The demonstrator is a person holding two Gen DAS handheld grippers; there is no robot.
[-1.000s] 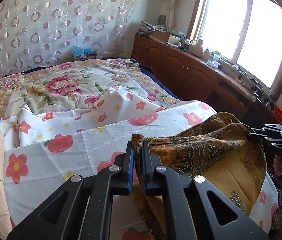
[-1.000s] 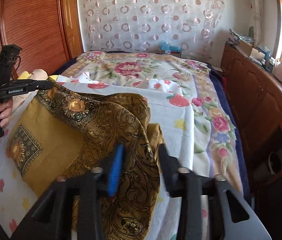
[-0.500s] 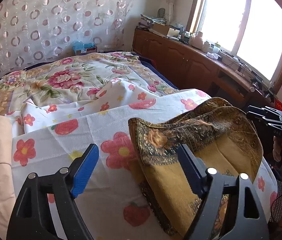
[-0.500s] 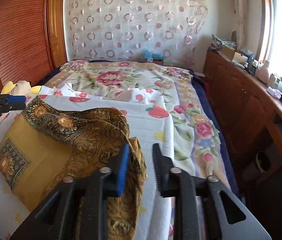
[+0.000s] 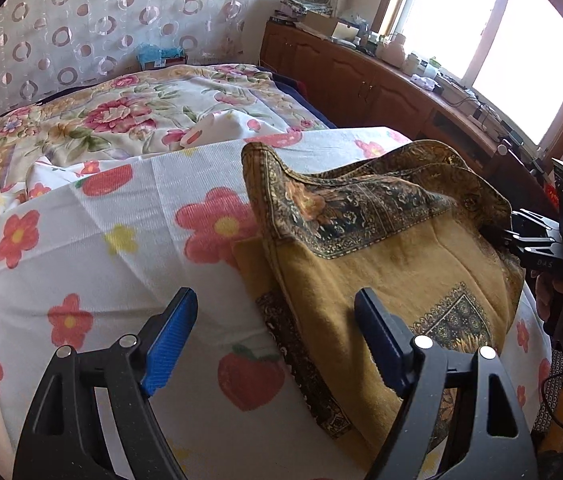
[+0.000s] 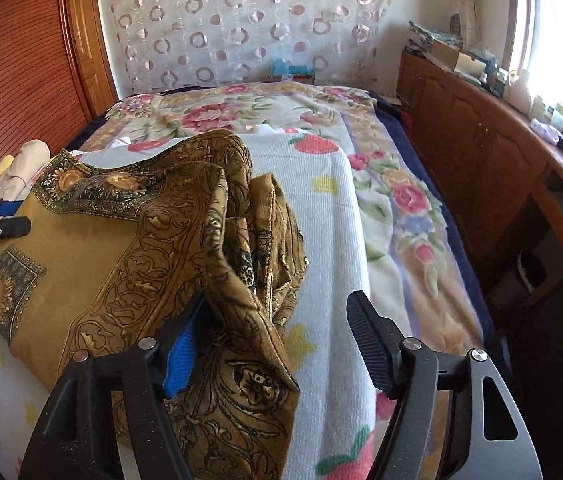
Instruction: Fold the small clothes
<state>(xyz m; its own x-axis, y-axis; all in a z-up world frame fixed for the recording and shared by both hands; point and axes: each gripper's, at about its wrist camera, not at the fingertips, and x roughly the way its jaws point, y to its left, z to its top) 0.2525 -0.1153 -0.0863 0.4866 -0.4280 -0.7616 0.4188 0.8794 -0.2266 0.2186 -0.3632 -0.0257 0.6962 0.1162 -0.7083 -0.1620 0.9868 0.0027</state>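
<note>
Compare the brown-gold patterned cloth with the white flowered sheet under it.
The brown-gold cloth is dark, ornate and bordered; the white sheet is pale with red flowers. The cloth lies folded over and rumpled, one edge standing up; the sheet is spread nearly flat. The cloth covers only part of the sheet. Both lie on the bed.

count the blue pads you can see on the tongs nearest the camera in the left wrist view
2: one blue pad at lower left over the white flowered sheet, the other blue pad at lower right over the mustard patterned cloth.
</note>
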